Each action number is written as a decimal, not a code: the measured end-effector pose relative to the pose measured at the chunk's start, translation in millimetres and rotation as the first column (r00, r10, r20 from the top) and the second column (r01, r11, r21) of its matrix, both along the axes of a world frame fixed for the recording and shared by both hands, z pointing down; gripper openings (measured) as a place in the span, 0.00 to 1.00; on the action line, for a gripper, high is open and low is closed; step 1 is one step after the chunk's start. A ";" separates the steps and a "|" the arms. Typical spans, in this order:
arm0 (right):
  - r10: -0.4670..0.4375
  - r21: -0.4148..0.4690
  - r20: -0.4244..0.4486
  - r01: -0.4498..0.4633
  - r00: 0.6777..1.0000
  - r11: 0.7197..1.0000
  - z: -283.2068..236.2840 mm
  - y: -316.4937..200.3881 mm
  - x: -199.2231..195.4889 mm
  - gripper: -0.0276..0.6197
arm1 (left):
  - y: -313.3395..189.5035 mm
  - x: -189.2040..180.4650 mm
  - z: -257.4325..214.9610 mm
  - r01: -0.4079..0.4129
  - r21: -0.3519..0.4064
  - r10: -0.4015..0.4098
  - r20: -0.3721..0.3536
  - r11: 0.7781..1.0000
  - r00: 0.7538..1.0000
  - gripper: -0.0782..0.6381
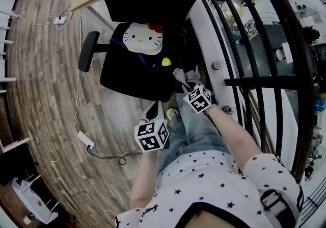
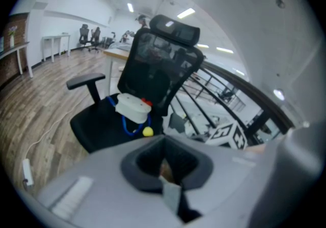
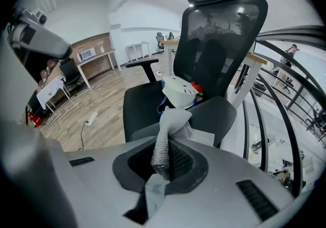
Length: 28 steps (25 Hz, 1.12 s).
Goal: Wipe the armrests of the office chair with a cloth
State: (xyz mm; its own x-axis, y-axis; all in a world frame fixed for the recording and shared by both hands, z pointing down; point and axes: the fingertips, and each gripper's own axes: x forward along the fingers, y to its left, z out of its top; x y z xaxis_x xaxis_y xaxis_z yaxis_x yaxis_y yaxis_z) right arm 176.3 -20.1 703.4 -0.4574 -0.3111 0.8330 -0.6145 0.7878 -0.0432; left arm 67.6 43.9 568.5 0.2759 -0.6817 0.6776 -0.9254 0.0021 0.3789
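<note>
A black office chair (image 1: 135, 71) stands in front of me with a white cat-face cushion (image 1: 143, 38) on its seat. Its left armrest (image 1: 87, 51) sticks out to the left and also shows in the left gripper view as the left armrest (image 2: 85, 81). My right gripper (image 1: 189, 83) is shut on a grey cloth (image 3: 170, 130). The cloth drapes forward onto the chair's right armrest (image 3: 219, 112), which the cloth (image 1: 184, 75) and gripper mostly hide in the head view. My left gripper (image 1: 154, 110) hangs lower, in front of the seat edge, jaws together and holding nothing.
A black metal railing (image 1: 265, 81) runs close along the chair's right side. On the wooden floor to the left lie a white power strip (image 1: 85, 140) and its cable. My legs in jeans (image 1: 188, 130) stand just behind the chair.
</note>
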 end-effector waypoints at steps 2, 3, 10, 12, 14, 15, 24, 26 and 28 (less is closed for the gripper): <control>-0.003 -0.007 0.005 0.003 1.000 1.000 -0.7 5.7 -1.3 0.08 | 1.4 0.8 -0.6 -0.001 -0.001 0.001 -0.001 1.000 1.000 0.11; -0.004 -0.011 0.008 0.004 1.000 1.000 -0.5 8.0 -2.1 0.09 | 1.6 0.9 -0.6 -0.001 -0.002 0.001 -0.001 1.000 1.000 0.11; -0.037 -0.007 0.007 0.037 0.999 0.999 -0.6 22.3 -5.5 0.08 | 3.8 3.1 -1.6 -0.001 0.002 0.001 -0.008 1.000 1.000 0.11; -0.043 -0.012 0.011 0.043 0.999 0.999 -2.4 28.3 -6.8 0.08 | 7.6 3.6 -3.0 -0.002 0.004 0.002 -0.008 1.000 1.000 0.11; -0.042 -0.019 0.019 0.042 0.999 0.999 -2.9 33.3 -8.6 0.08 | 10.8 3.3 -2.8 -0.002 0.005 0.002 -0.009 1.000 1.000 0.11; -0.042 -0.022 0.022 0.043 0.999 0.999 -2.9 36.1 -9.1 0.08 | 12.8 3.5 -2.5 -0.002 0.006 0.002 -0.010 1.000 1.000 0.11; -0.074 -0.071 0.039 0.077 0.996 0.995 2.3 53.4 -15.4 0.08 | 19.9 5.1 -1.1 0.004 0.007 -0.004 -0.011 1.000 1.000 0.11; -0.063 -0.078 0.042 0.066 0.997 0.995 1.8 52.1 -16.3 0.08 | 20.5 3.0 -0.7 0.008 0.004 -0.008 -0.011 1.000 1.000 0.11; -0.062 -0.082 0.040 0.066 0.997 0.994 0.6 51.5 -17.0 0.08 | 21.2 1.0 -0.5 0.014 0.002 -0.014 -0.012 1.000 1.000 0.11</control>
State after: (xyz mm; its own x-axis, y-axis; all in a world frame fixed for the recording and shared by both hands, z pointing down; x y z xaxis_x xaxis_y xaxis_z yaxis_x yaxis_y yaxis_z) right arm 159.3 31.4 704.0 -0.5052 -0.2103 0.8370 -0.5597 0.8181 -0.1323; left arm 68.6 65.1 568.0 0.2747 -0.6870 0.6728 -0.9205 0.0142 0.3904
